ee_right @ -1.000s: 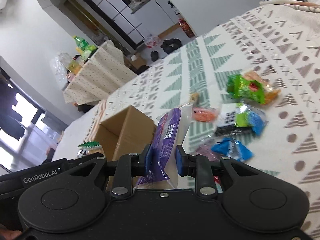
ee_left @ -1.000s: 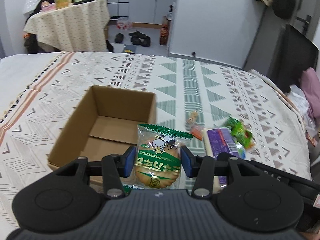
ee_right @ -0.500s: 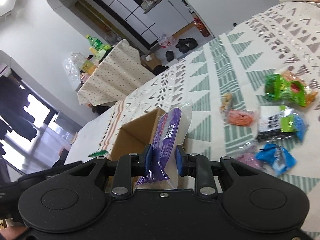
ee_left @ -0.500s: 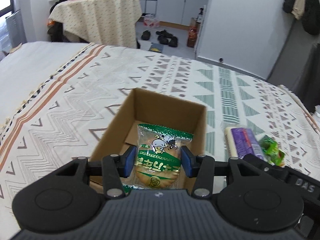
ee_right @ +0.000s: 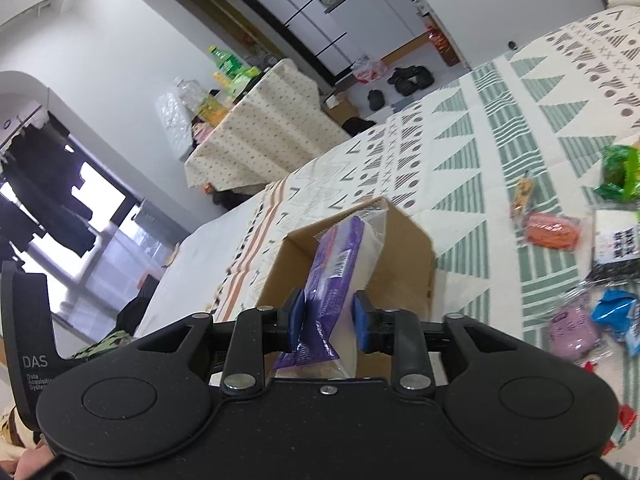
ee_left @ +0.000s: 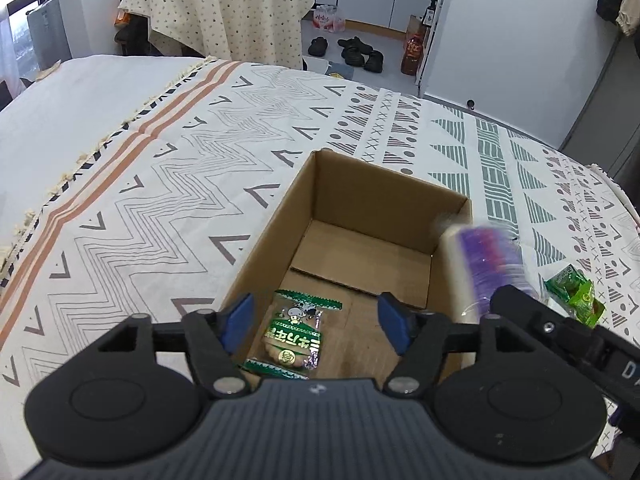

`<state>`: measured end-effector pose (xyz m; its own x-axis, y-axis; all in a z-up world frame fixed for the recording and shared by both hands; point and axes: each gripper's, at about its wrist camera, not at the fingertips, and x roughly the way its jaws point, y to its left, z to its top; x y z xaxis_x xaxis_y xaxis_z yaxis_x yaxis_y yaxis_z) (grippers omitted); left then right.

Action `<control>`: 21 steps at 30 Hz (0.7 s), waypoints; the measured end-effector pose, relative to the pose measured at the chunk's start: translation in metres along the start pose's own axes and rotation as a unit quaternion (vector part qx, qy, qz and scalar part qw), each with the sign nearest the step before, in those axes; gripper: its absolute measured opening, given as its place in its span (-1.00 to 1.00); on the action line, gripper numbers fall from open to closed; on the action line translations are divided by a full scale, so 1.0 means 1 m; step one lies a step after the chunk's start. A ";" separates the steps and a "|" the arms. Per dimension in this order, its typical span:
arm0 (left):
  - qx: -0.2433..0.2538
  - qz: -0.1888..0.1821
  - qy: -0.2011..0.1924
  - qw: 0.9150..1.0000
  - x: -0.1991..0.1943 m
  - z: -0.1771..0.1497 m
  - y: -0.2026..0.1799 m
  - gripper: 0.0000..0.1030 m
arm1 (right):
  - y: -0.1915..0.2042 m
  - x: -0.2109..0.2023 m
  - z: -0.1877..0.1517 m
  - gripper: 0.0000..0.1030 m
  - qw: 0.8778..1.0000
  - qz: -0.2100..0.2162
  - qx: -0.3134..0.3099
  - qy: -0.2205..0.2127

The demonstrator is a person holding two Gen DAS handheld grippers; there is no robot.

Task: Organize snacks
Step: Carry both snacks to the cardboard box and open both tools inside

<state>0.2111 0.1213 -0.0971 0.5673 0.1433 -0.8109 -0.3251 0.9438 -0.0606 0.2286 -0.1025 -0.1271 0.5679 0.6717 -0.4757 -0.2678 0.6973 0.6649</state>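
An open cardboard box [ee_left: 384, 200] stands on the patterned bedspread; it also shows in the right wrist view [ee_right: 404, 256]. My left gripper [ee_left: 316, 320] is open above the box's near side. A green-and-clear cookie packet [ee_left: 294, 336] lies on the box floor below it. My right gripper [ee_right: 326, 320] is shut on a purple-and-white snack pack [ee_right: 340, 264], held over the box's right wall. The pack appears blurred in the left wrist view [ee_left: 480, 268].
Loose snacks lie on the bedspread right of the box: a green pack [ee_right: 620, 174], an orange pack [ee_right: 550, 232], a black-and-white pack [ee_right: 616, 248], a pink one [ee_right: 572, 332] and a blue one [ee_right: 616, 312]. A cloth-covered table [ee_left: 224, 8] stands beyond the bed.
My left gripper has moved over the box and opened. The cookie packet has dropped into the box. My right gripper has carried the purple pack toward the box's right wall.
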 end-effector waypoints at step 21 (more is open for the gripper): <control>-0.001 0.018 0.012 1.000 -0.023 -0.018 -0.019 0.87 | -0.018 -0.059 -0.005 0.66 0.994 -0.112 -0.011 -0.015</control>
<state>0.1902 0.0950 -0.0879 0.5374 0.1696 -0.8261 -0.3465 0.9375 -0.0329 0.1965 -0.1535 -0.1143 0.6381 0.4921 -0.5922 -0.1487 0.8334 0.5323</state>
